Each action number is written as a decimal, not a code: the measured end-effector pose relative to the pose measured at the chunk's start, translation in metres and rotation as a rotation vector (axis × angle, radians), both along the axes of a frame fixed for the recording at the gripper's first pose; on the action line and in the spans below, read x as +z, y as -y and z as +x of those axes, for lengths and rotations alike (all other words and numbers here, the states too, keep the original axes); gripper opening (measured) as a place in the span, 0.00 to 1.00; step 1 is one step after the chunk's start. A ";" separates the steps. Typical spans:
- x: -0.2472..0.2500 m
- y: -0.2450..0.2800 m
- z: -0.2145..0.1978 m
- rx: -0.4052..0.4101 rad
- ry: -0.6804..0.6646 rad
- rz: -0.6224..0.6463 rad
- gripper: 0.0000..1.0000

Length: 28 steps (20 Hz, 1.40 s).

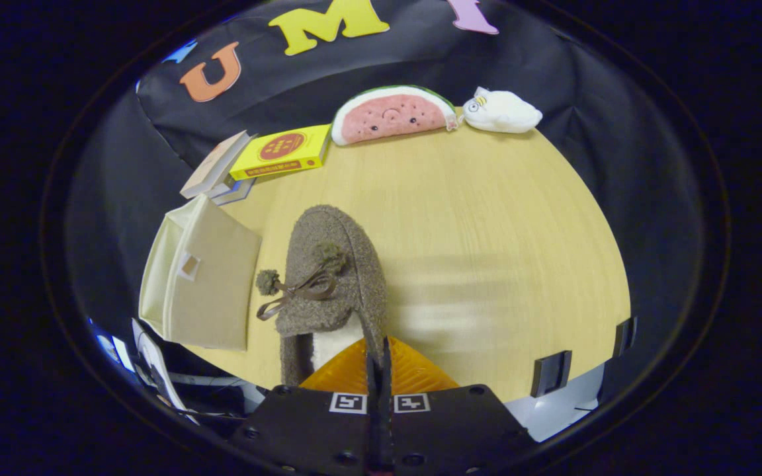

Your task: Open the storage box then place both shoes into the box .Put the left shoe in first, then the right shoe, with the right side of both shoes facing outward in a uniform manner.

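The gripper (pixel 379 360) has its two fingers pressed together on the right wall of the shoe (pixel 331 277), at the heel end, so it is grasping the shoe by this thin edge. The fingers nearly meet, with only the shoe's wall between them.

The table (pixel 487 251) is a light wooden surface and it carries everything else. On the left of the shoe, just beside it, stands the storage box (pixel 202 284), a beige fabric box with a small label window on the flap that faces the view. I cannot tell for sure whether the flap is open or closed.

The shoe itself is a brown fuzzy slipper with a white lining inside. Its toe points away from the fingers, toward the far side of the table. On top it has a brown ribbon bow (pixel 305 291) with two small pompoms. Whether the sole touches the table or is a little lifted I cannot tell.

At the far edge of the table lies a watermelon plush (pixel 391 116), and to its right, almost touching, a white plush toy (pixel 503 111). To the left of the watermelon is a yellow box (pixel 282 152), and beside it a small stack of books (pixel 215 172), beyond the storage box.
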<state>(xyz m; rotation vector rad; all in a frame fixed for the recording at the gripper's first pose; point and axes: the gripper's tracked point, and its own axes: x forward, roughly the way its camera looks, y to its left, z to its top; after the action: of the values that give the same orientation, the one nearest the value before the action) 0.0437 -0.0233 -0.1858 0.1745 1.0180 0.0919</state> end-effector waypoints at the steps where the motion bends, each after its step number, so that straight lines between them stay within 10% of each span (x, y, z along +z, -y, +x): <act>1: 0.006 -0.009 -0.002 0.008 0.007 0.005 0.00; 20: 0.109 -0.229 0.007 0.143 0.147 0.123 0.00; 28: 0.080 -0.327 0.019 0.192 0.092 0.139 0.01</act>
<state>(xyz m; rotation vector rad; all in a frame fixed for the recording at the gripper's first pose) 0.0627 0.3034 -0.1059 0.1964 0.9346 0.3432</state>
